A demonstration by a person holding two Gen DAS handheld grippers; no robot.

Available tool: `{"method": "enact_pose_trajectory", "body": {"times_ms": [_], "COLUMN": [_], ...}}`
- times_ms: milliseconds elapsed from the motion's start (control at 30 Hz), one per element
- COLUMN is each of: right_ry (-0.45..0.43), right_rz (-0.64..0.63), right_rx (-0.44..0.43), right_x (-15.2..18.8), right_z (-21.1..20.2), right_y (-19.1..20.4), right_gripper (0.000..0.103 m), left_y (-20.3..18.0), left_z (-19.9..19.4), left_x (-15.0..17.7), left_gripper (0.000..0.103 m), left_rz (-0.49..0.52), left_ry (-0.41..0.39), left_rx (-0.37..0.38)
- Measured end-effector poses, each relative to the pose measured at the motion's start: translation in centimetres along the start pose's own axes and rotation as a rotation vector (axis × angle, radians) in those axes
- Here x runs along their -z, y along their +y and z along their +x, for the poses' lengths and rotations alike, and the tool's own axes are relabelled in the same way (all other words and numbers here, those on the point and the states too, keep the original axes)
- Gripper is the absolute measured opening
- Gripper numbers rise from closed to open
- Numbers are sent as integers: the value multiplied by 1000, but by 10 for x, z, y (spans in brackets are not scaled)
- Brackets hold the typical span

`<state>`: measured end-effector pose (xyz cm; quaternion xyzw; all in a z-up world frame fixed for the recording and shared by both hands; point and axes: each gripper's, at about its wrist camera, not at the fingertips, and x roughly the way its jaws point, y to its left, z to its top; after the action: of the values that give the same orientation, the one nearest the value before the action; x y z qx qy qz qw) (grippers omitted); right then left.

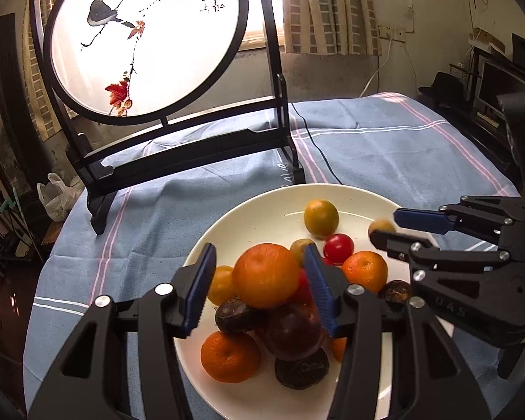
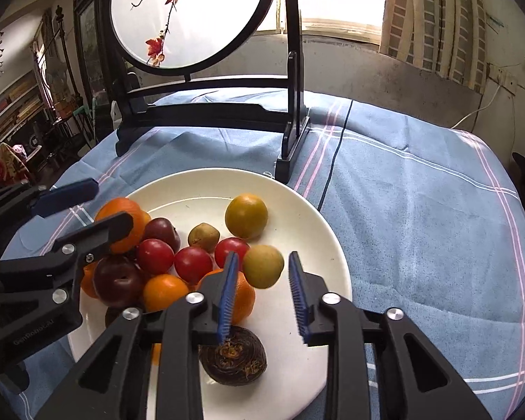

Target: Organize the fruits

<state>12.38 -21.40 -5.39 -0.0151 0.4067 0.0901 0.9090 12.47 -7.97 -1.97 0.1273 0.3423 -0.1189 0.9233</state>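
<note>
Right under my left gripper sits the plate heaped with fruit, and the big orange on top of the pile lies between the blue pads with a gap showing on either side, so I read that gripper as released, gripping nothing. Over on my right gripper the jaws are parted too, and a small yellow-green fruit hangs just off the fingertips, slightly blurred, free of the pads, above the plate's bare right side. I'd judge it has just been let go.

As for progress, it looks close to finished to me: oranges, red tomatoes, dark plums and brown water chestnuts are all on the plate, and I can see no loose fruit anywhere on the cloth. What may be left is tidying the heap, which leans to the left half of the plate.

Beyond the plate, a blue tablecloth with pink and white stripes covers the round table. Behind that stands a dark wooden frame holding a round bird painting, backlit by a curtained window, with cluttered shelves off to the side.
</note>
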Motion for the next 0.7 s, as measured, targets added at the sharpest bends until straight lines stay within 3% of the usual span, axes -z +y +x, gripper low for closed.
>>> {"method": "enact_pose_trajectory", "body": {"times_ms": [200,267,367,467,700], "right_ry": [-88,-134,-219,-285,-298], "right_rz": [48,61,39,36,58], "right_rx": [-37,-33,39,73,46], "right_x": [7,15,32,51,83], "right_z": [-34,-54,-85,-108,-124], "right_y": [-3,0,12,24,47], "right_gripper": [51,65,80,88,91], "left_y": [11,17,22,23,13], "left_z": [-27,-42,-68,-93,-121], "left_x": [5,10,21,35,66], "left_gripper": [72,79,89,98,98], "left_rz": [-10,-24,-54,-63,-26], "left_ry": [-84,-121,-181,-231,-263], "left_rx": [-10,-10,-20,-35,-81]}}
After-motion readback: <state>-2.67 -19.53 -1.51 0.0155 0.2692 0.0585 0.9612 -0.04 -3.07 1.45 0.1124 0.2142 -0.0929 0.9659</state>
